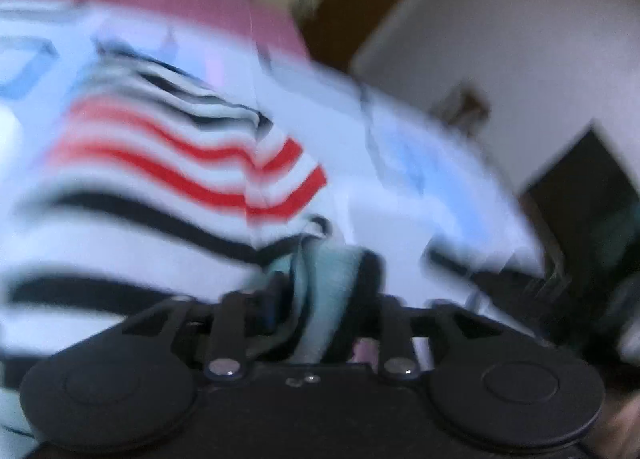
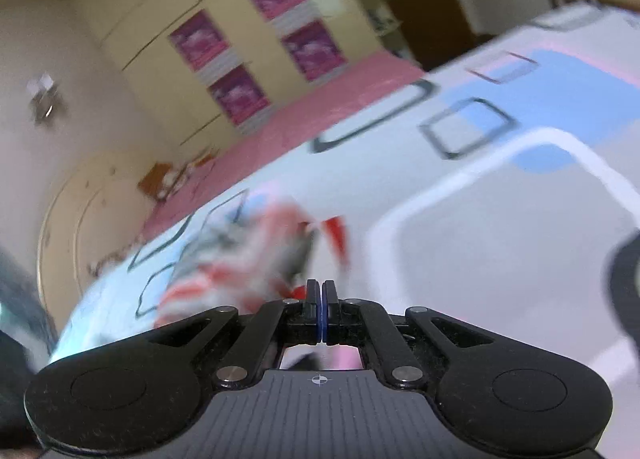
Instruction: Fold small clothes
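Observation:
A small white garment with red and black stripes (image 1: 160,171) lies on a white bed sheet with blue and grey shapes (image 1: 400,163). My left gripper (image 1: 320,279) is shut on a bunched pale green and white edge of the garment, which fills the gap between its fingers. In the right wrist view the same garment (image 2: 256,259) is a blurred striped heap just ahead and left of my right gripper (image 2: 322,291). The right gripper's blue pads are pressed together with nothing between them. Both views are motion-blurred.
A pink blanket (image 2: 320,99) runs along the far side of the sheet (image 2: 500,219). Behind it stand cream wardrobe doors with purple posters (image 2: 240,59). A brown door (image 1: 340,11) and white wall (image 1: 500,39) lie to the right.

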The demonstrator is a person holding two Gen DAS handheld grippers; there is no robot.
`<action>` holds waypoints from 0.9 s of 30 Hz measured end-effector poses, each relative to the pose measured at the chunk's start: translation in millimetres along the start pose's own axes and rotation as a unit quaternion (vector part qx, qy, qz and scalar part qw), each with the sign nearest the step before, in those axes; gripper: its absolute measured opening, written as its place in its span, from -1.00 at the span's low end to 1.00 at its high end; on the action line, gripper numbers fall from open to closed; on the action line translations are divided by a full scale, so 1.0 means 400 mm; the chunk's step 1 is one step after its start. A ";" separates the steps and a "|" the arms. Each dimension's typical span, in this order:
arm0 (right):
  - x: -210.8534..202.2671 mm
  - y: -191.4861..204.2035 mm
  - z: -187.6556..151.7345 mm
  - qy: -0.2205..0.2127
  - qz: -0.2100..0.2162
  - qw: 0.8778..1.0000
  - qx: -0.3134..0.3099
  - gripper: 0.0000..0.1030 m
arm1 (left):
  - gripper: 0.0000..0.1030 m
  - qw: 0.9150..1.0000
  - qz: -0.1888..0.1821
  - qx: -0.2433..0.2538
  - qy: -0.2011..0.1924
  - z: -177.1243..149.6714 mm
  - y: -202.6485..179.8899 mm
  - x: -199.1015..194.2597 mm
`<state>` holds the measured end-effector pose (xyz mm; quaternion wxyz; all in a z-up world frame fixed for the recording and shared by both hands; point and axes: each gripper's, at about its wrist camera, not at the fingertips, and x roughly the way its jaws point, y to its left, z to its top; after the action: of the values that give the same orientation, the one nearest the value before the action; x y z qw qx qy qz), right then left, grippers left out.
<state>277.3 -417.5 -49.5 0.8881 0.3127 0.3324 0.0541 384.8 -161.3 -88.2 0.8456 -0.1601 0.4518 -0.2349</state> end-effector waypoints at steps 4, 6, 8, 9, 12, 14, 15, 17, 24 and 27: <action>-0.067 -0.059 0.017 -0.021 0.006 1.000 0.013 0.25 | 0.50 0.999 -0.022 0.013 -0.028 -0.013 -0.035 -0.071; -0.072 -0.061 0.015 -0.003 0.024 1.000 0.017 0.25 | 0.46 0.998 -0.019 0.027 -0.056 -0.009 -0.036 -0.143; -0.057 -0.044 0.013 0.021 0.054 0.998 0.021 0.24 | 0.41 0.996 0.005 0.030 -0.083 -0.001 -0.015 -0.192; -0.048 -0.032 0.008 0.033 0.064 0.997 0.018 0.24 | 0.32 0.995 0.019 0.028 -0.092 0.015 0.010 -0.205; -0.006 0.005 -0.007 0.061 0.081 0.995 0.010 0.24 | 0.06 0.994 0.069 0.015 -0.083 0.058 0.089 -0.201; 0.028 0.017 -0.006 0.071 0.080 0.994 0.012 0.24 | 0.00 0.993 0.081 0.006 -0.080 0.065 0.130 -0.194; 0.048 0.022 -0.001 0.076 0.079 0.994 0.014 0.24 | -0.07 0.993 0.085 0.009 -0.077 0.068 0.145 -0.185; 0.093 0.028 0.014 0.084 0.070 0.994 0.016 0.24 | -0.11 0.993 0.084 0.008 -0.078 0.072 0.175 -0.171; 0.278 0.011 0.065 0.114 0.044 0.992 0.024 -0.26 | -0.09 0.995 0.068 0.027 -0.070 0.116 0.203 -0.137; 0.275 0.047 0.071 0.076 0.042 0.995 -0.043 -0.83 | -0.09 0.994 0.068 0.049 -0.066 0.126 0.211 -0.127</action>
<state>382.3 -383.8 -82.9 0.8700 0.2829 0.3824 0.1293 423.9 -60.3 -66.8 0.8944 -0.1028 0.3926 -0.1877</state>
